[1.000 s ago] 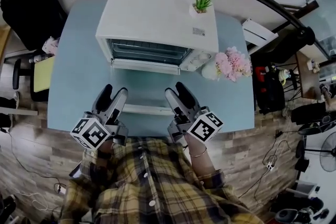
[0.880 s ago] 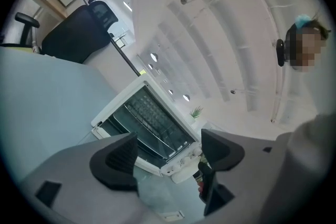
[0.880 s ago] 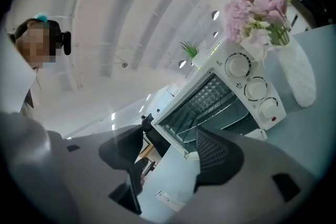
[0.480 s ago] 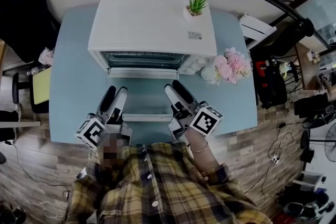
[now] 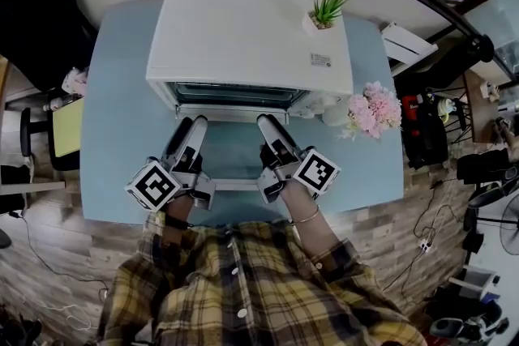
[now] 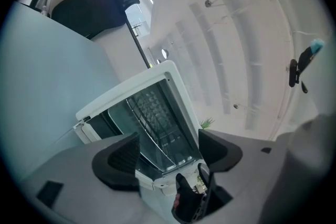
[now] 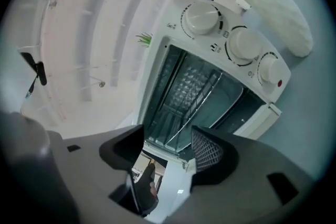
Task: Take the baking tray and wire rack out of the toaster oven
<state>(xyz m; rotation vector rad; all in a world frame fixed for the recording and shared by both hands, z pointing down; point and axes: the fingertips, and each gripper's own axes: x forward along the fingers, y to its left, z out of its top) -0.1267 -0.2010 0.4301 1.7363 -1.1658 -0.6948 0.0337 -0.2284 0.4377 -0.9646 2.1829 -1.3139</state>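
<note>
Reaching step: left claw (image 5: 191,128), jaws just closing slightly, and right claw (image 5: 270,126) both spread, empty, before the open toaster oven (image 5: 251,36); wire rack (image 7: 193,109) inside it, baking tray unclear; next likely calls for pinching the rack's front edge

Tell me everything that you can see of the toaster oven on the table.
The toaster oven is a white, boxy, metal-looking appliance that stands upright on the blue table. Its glass door is open, folded down flat toward the person. Inside, a wire rack sits across the silvery cavity. Three round white knobs line the front's right side. A small potted plant stands on its top.
</note>
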